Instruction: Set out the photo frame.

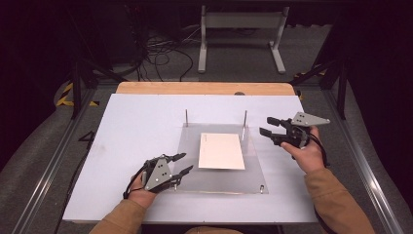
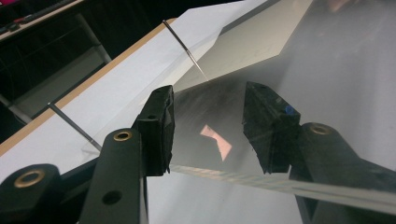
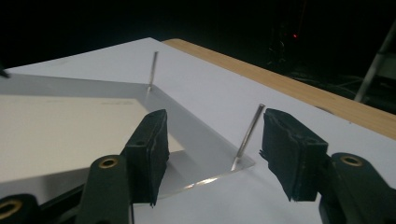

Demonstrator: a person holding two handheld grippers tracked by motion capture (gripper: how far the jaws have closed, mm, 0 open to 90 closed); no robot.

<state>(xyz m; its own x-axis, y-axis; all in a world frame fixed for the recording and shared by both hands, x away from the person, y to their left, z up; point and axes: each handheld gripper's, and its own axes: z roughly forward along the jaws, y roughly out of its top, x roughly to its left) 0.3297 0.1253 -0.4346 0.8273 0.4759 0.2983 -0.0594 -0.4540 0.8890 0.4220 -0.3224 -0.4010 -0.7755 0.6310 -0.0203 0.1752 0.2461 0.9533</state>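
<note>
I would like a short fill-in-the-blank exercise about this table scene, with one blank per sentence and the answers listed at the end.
1. The white sheet lies on top of a clear ____ plate.
2. At the far edge of that plate stand ____ thin metal pins.
3. The jaws of the right gripper are ____, with nothing held between them.
4. The left gripper is at the plate's near ____ corner.

Missing words: plastic; two; open; left

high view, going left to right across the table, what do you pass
left gripper with black jaws → white rectangular sheet on the clear acrylic plate → thin metal pin at the plate's far right corner → right gripper with open jaws
</note>
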